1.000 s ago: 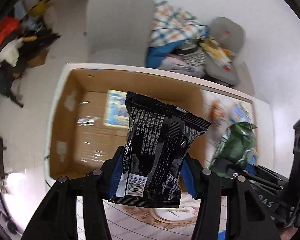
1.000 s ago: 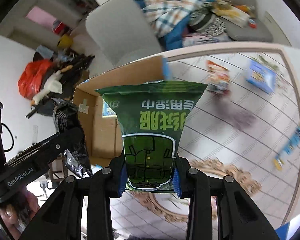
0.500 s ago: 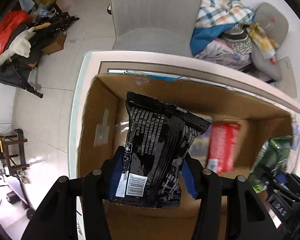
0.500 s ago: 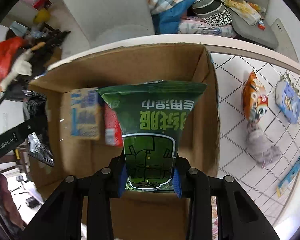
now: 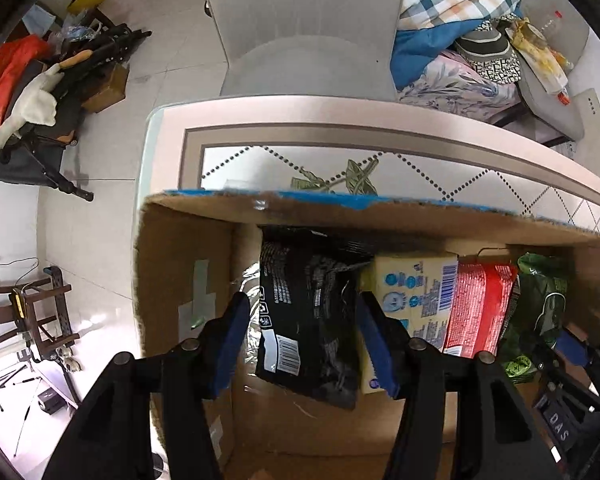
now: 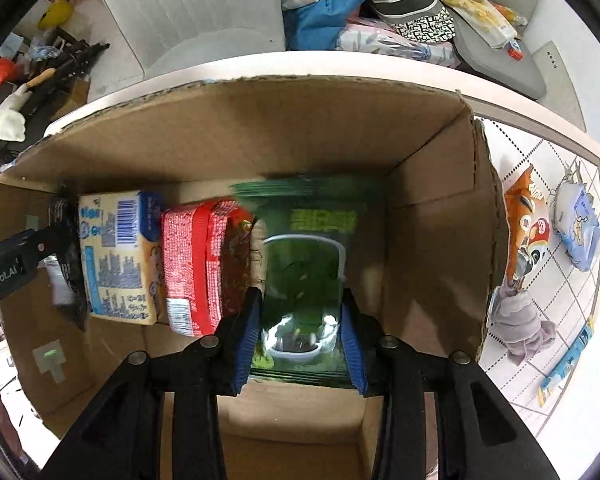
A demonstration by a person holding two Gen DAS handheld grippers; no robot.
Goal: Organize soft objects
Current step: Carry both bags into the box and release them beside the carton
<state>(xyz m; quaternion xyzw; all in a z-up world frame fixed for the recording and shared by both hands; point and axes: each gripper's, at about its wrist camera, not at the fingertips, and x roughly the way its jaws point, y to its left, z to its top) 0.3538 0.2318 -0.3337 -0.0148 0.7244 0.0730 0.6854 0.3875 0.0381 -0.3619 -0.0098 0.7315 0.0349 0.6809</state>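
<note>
1. Cardboard box (image 6: 236, 132) standing on the tiled surface (image 5: 260, 160), open side up
2. Row of packets inside the box, side by side: black snack bag (image 5: 308, 320), yellow packet (image 5: 412, 300), red packet (image 5: 480, 304), green snack bag (image 6: 304, 264)
3. Left gripper (image 5: 304, 344), fingers (image 5: 230, 340) spread, black snack bag between them with gaps at both sides
4. Right gripper (image 6: 300, 340), fingers (image 6: 246, 336) clenched on the lower part of the green snack bag
5. Orange snack bag (image 6: 524, 228), blue packet (image 6: 580, 232) and grey cloth (image 6: 520, 324) on the surface right of the box
</note>
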